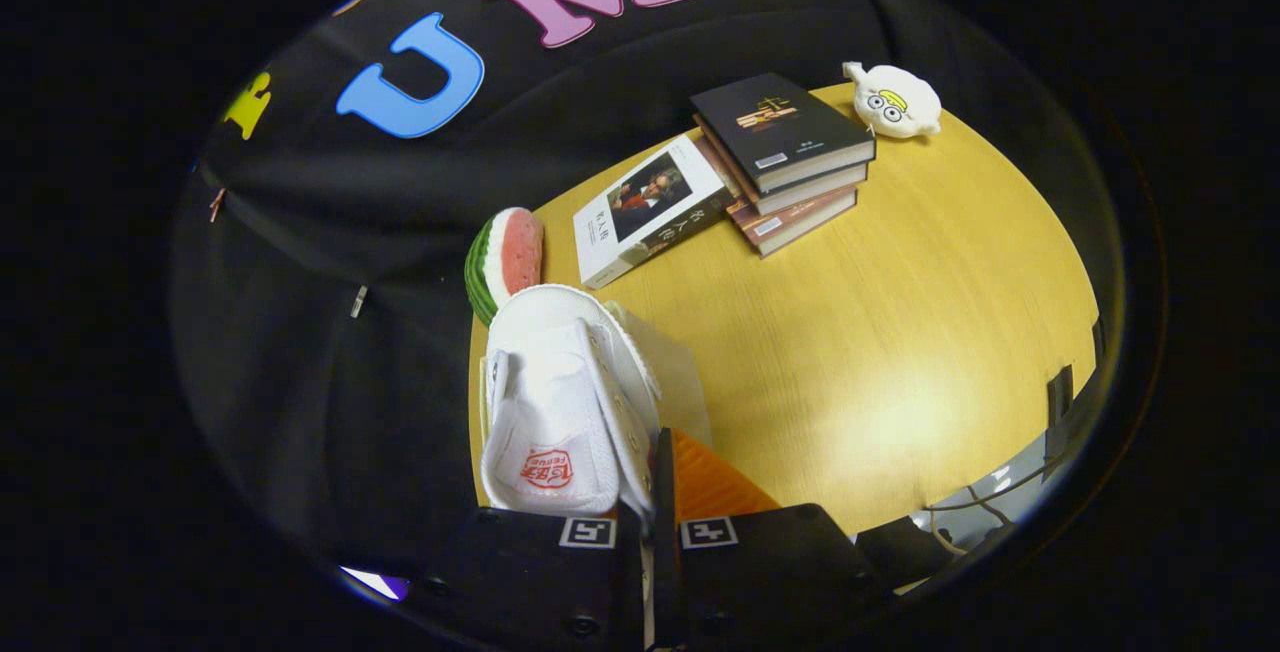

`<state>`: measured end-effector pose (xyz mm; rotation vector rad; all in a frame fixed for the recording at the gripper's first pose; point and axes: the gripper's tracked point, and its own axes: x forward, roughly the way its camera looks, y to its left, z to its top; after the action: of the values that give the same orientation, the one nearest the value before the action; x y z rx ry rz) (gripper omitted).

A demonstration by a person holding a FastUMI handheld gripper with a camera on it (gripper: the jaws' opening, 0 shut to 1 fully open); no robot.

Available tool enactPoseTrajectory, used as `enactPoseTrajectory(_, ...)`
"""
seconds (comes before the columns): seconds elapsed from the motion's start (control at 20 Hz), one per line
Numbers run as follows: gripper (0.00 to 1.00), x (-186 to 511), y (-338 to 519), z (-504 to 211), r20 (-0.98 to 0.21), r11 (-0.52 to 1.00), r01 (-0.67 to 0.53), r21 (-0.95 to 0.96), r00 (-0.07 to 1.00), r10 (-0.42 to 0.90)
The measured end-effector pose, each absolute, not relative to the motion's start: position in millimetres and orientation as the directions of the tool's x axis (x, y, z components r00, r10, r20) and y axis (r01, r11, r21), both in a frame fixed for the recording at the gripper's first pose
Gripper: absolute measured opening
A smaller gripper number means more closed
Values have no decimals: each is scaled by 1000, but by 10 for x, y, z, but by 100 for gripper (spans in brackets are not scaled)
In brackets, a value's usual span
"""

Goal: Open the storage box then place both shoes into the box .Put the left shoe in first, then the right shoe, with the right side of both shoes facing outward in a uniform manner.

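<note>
A watermelon slice [505, 260] lies at the surface [900, 332] edge. Just beside it, the white shoe [560, 402] hangs lifted above the surface, its side wall pinched between the nearly closed fingers [648, 522]. Books [780, 157] lie beyond. Probably carrying toward the box: keep the pinch firm and the shoe level, checking which side faces outward.

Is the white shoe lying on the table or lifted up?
Lifted: the white canvas shoe hangs off the yellow wooden table, its side pinched by the gripper.
</note>
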<state>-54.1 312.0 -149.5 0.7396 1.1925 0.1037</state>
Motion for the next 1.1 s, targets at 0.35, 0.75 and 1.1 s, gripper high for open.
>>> enactPoseTrajectory(0.35,27,-462,3588,-1765,-828,816,263,514,399,393)
enactPoseTrajectory(0.75,99,-341,3531,-1557,-785,832,176,526,476,396)
enactPoseTrajectory(1.1,99,-215,3090,-1399,-730,842,149,518,590,345)
